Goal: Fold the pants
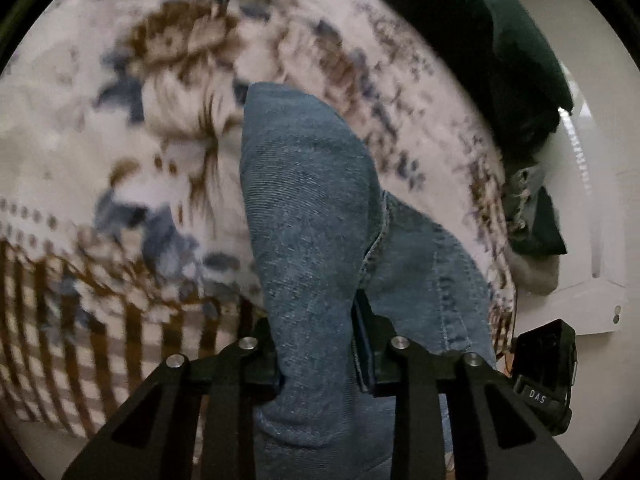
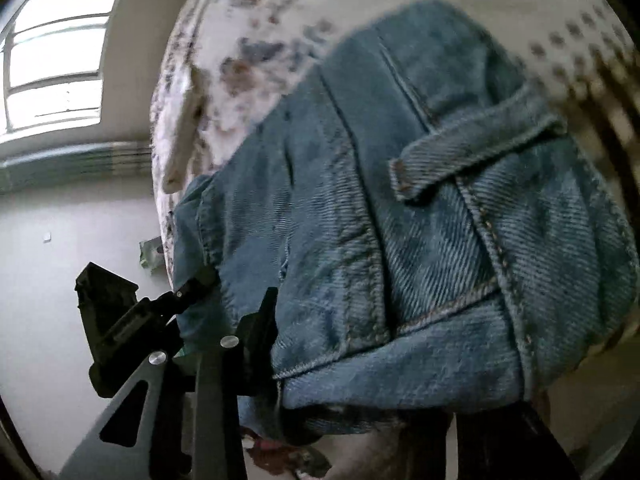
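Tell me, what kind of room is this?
Probably a bedroom. The jeans are being lifted off what looks like a bed with a flowery bedspread, and a window lets in daylight above a pale floor.

one jeans (image 1: 312, 216), two claws, one floral blanket (image 1: 120, 120)

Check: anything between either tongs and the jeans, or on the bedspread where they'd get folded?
Nothing between: the left tongs and right tongs each already have jeans denim between their fingers. The floral bedspread beyond looks bare; dark clothing sits only at its far edge.
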Demonstrator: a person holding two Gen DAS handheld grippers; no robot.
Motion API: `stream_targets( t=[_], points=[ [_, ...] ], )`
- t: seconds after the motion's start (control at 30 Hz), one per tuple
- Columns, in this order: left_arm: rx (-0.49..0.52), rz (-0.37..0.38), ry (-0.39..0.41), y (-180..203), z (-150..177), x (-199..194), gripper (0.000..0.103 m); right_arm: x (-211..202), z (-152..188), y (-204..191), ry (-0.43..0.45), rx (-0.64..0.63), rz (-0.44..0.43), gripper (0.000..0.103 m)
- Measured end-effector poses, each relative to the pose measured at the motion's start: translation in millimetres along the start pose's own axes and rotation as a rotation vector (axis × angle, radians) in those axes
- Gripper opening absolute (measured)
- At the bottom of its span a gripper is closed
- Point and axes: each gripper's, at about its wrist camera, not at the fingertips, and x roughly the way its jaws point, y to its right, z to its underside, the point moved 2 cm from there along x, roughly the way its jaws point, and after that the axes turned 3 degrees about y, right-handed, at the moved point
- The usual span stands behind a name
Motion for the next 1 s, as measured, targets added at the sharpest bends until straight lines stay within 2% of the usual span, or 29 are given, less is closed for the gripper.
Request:
stream_targets(
  t=[0.07,0.23,0.37,0.43,0.57,0.63,0.8,0.9,1.0],
  points=[
    [0.002,0.011,0.029,4,-12,-20,0.024,-17,-16,-7,0.009,-0.014,-0.019,0.04],
    [0.013,0.024,0.106,3,-56,-64,0.024,-27,-41,-64,0.033,-0.091,-0.07,0.04],
    [0.028,0.021,0.168,-5,-107,-90,0.024,-5,-74,-130,0.058,-0.143,-0.104,0.04],
    [0.04,0.018,0.205,-18,-146,-103,0.024,8,-90,-159,0.071,-0.165,-0.115,0.04],
    [0.051,0.015,0.242,-49,-223,-114,0.024,62,-136,-228,0.099,-0.203,-0.135,0.04],
    [0.043,0.016,0.247,-75,-273,-115,0.024,92,-162,-260,0.109,-0.222,-0.131,0.04],
    [0.043,-0.006,0.24,-132,-379,-104,0.025,185,-229,-333,0.112,-0.254,-0.121,0.04],
    [0.057,-0.016,0.233,-161,-436,-88,0.025,239,-266,-365,0.118,-0.262,-0.119,0.04],
    [0.072,-0.025,0.214,-191,-480,-66,0.027,281,-291,-375,0.121,-0.265,-0.118,0.04]
  ],
)
